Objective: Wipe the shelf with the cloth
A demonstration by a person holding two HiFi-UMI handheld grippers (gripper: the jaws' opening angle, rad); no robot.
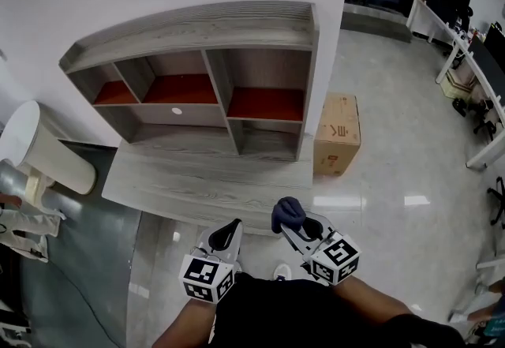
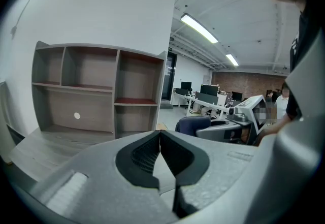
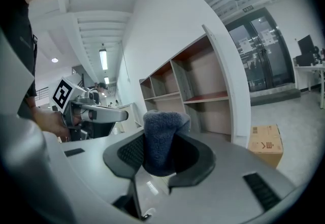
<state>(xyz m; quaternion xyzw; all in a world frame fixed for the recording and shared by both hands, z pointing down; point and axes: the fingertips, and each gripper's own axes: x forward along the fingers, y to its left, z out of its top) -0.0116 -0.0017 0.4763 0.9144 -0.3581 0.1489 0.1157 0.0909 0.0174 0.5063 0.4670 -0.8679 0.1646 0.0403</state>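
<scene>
Person is wearing a black top (image 1: 300, 315).
Left gripper (image 1: 229, 231) and right gripper (image 1: 295, 222) are showing light grey shells and black ribbed pads (image 3: 131, 153); each is carrying a white marker cube (image 1: 334, 257) with black squares.

Dark blue cloth held off the grey shelf

The cloth (image 3: 161, 136) is a thick, fuzzy, dark blue wad, bunched upright and pinched between the fingers (image 3: 190, 159) of the right gripper (image 1: 292, 222), in front of the desk's (image 1: 197, 181) near edge and well apart from the shelf (image 1: 197, 23). The shelf is a grey wood-grain unit standing on the desk against a white wall. It has three upper bays with red-brown floors, and two lower bays, the wider with a round hole in its back.
</scene>
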